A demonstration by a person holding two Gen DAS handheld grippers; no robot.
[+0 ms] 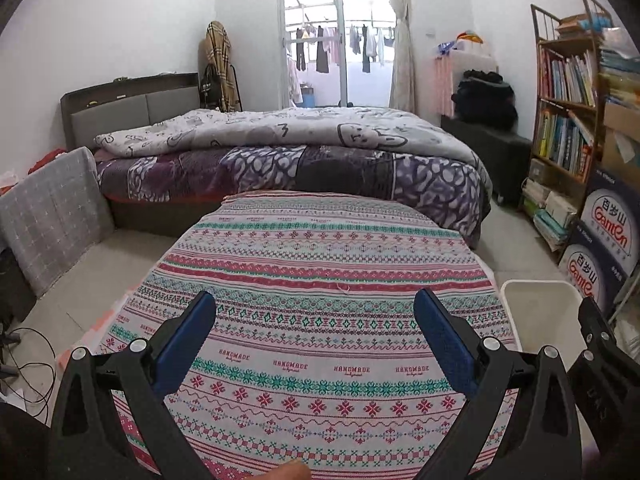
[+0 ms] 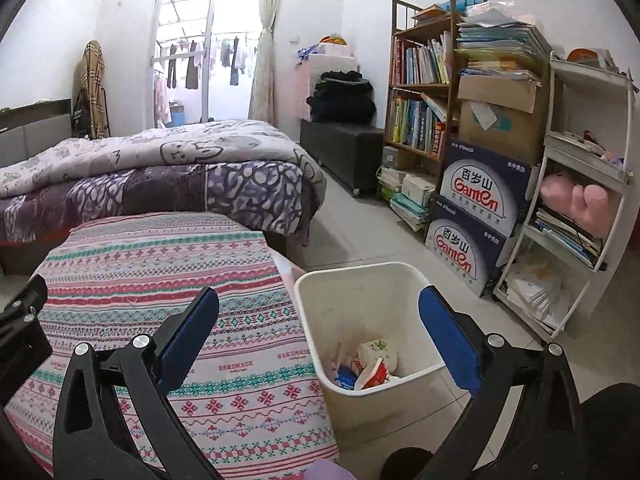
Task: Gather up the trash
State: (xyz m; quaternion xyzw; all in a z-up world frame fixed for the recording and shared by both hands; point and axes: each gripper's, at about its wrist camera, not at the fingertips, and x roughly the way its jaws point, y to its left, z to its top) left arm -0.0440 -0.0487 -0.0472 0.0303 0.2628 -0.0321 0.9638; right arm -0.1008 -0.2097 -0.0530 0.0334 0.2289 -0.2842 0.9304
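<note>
A white plastic bin (image 2: 408, 378) stands on the floor to the right of a table with a patterned cloth (image 2: 152, 264). Inside lie several pieces of trash (image 2: 370, 364), among them crumpled white, red and blue wrappers. My right gripper (image 2: 318, 308) hovers open above the bin's near left rim, nothing between its blue pads. In the left wrist view my left gripper (image 1: 316, 308) is open over the patterned cloth (image 1: 320, 248), holding nothing. The bin's rim (image 1: 538, 284) shows at the right, with part of the right gripper's body (image 1: 600, 328) beside it.
A bed (image 1: 288, 152) with a grey quilt stands beyond the table. Along the right wall are a bookshelf (image 2: 420, 92), stacked water cartons (image 2: 476, 216) and a white rack (image 2: 584, 184). Cables (image 1: 28, 352) lie on the floor at left. A fingertip (image 1: 290, 472) shows at the bottom edge.
</note>
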